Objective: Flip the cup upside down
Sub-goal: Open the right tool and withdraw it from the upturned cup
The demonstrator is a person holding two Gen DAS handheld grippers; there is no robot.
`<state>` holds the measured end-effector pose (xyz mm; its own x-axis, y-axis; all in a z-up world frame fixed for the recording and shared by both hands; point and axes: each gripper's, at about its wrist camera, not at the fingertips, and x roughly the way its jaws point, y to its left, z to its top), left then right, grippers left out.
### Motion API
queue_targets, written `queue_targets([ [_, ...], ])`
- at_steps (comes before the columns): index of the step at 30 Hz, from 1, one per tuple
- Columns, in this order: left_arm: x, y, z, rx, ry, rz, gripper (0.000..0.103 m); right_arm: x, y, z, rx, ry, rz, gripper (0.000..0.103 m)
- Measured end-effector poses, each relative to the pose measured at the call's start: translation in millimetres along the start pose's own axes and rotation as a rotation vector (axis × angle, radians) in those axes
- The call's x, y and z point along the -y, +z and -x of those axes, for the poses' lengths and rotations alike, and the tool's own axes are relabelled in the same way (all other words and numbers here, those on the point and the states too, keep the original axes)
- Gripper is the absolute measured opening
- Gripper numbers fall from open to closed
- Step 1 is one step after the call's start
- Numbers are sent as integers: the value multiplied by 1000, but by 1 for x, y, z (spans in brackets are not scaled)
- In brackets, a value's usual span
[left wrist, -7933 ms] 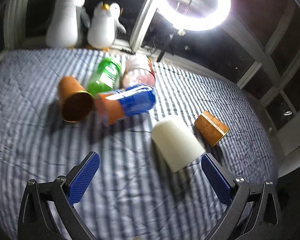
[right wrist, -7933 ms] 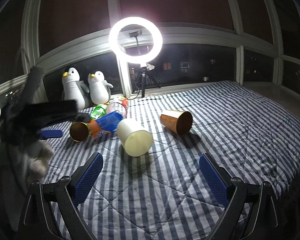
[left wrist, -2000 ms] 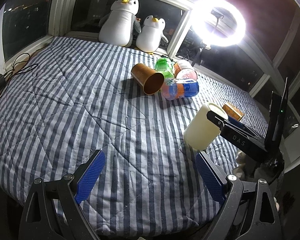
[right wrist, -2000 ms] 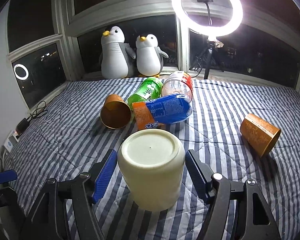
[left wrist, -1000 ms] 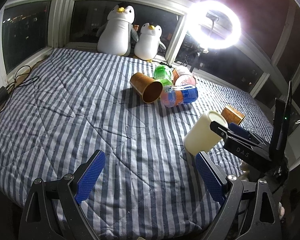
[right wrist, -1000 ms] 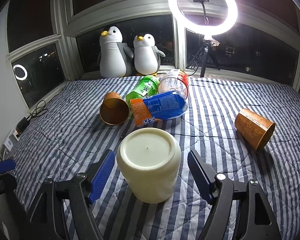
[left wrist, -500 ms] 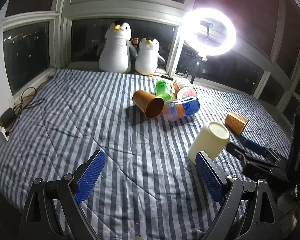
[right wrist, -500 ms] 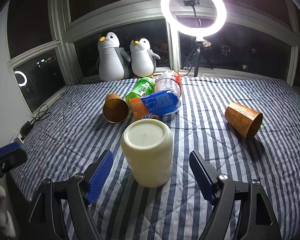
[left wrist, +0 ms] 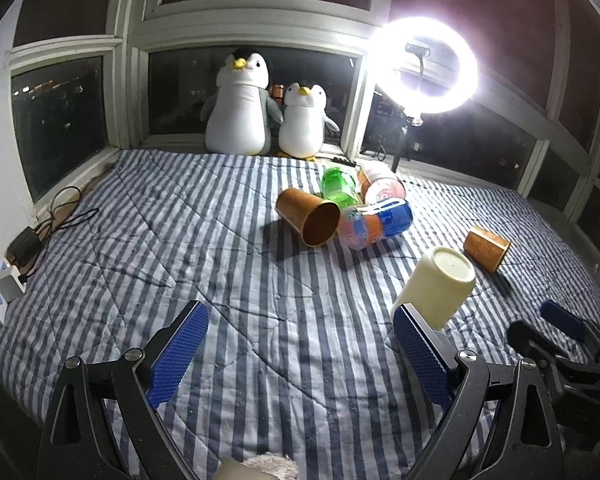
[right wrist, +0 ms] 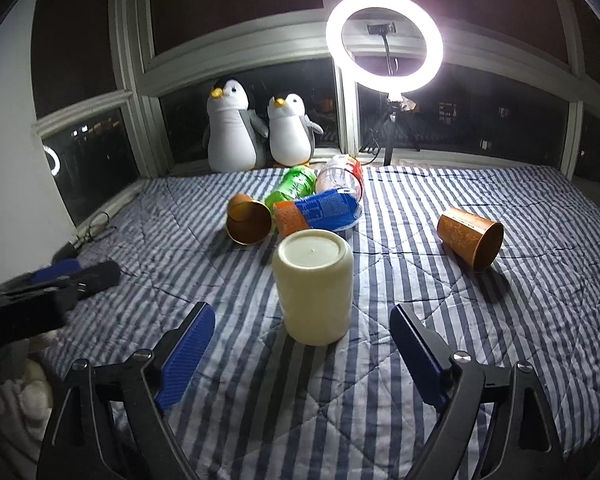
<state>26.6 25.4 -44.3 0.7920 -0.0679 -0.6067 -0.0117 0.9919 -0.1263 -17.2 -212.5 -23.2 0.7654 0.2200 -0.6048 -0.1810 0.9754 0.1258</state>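
The cream cup (right wrist: 313, 286) stands upside down on the striped bedspread (right wrist: 420, 360), flat base up. It also shows in the left wrist view (left wrist: 436, 286), at the right. My right gripper (right wrist: 302, 354) is open and empty, just behind the cup, apart from it. My left gripper (left wrist: 300, 354) is open and empty over bare bedspread, left of the cup. The right gripper shows at the right edge of the left wrist view (left wrist: 560, 332).
Two copper cups lie on their sides (right wrist: 248, 218) (right wrist: 470, 236). A green bottle (right wrist: 294, 184), a blue and orange bottle (right wrist: 320, 210) and a clear bottle (right wrist: 340, 176) lie behind. Two plush penguins (right wrist: 230, 132) and a ring light (right wrist: 384, 42) stand at the window.
The right gripper let go of the cream cup, opened wider and drew back from it. The cup stays standing base up. The left gripper also pulled back and rose a little.
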Motion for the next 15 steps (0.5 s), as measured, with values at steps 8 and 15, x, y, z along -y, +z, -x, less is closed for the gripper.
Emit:
queue_targets([
  [8, -2, 2, 24, 122, 53, -10, 103, -9, 3, 20, 72, -10, -7, 95],
  [15, -1, 3, 43, 190, 91, -33, 103, -12, 5, 29, 113, -23, -1, 97],
])
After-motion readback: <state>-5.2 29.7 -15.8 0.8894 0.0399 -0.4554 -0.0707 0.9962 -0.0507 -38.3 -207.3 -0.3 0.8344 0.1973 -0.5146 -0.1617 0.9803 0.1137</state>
